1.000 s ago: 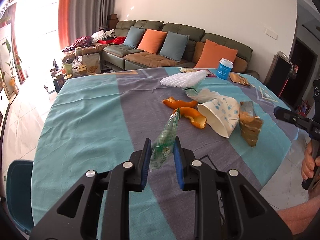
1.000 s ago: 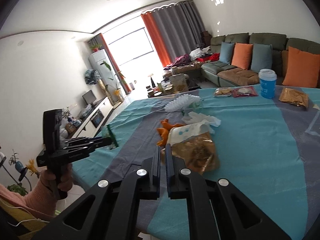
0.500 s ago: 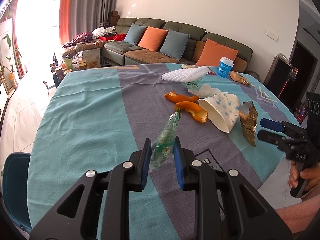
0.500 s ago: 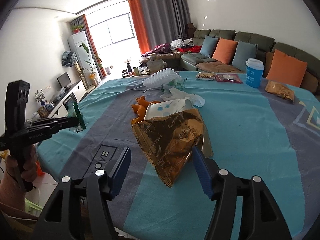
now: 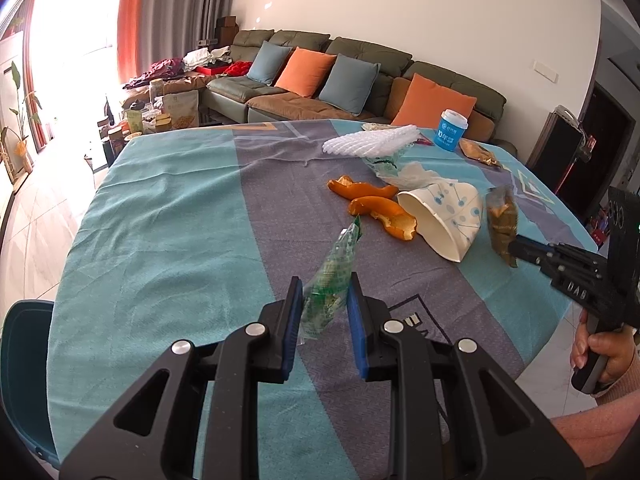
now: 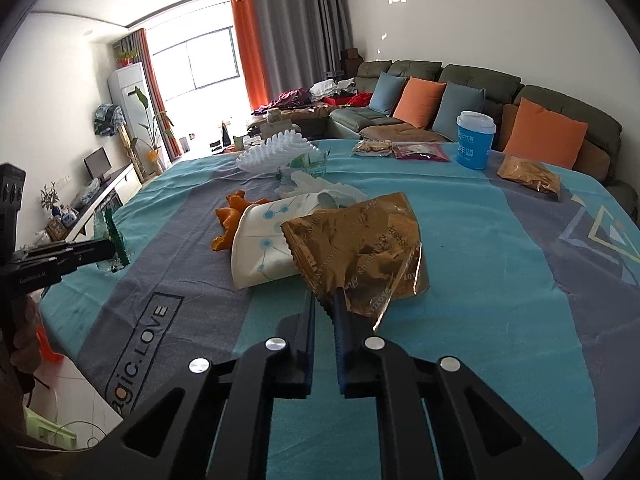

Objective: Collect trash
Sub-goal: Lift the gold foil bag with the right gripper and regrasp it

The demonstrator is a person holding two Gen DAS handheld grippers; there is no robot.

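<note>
- Table (image 6: 500, 280) — your trash lies mid-cloth: paper cup (image 6: 264, 240) tipped over, orange peels (image 5: 380, 212) beside it.
- Your right gripper (image 6: 325, 304) has just closed, pinching the gold wrapper (image 6: 360, 248) corner.
- Your left gripper (image 5: 322, 300) pinches a green wrapper (image 5: 332, 276), held off the cloth.

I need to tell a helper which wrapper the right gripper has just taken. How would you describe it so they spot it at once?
On the teal and grey tablecloth, look beside the tipped white paper cup with blue dots. There the right gripper pinches a crinkled golden-brown foil snack bag by its corner. It is the only metallic brown wrapper near the cup.
</note>
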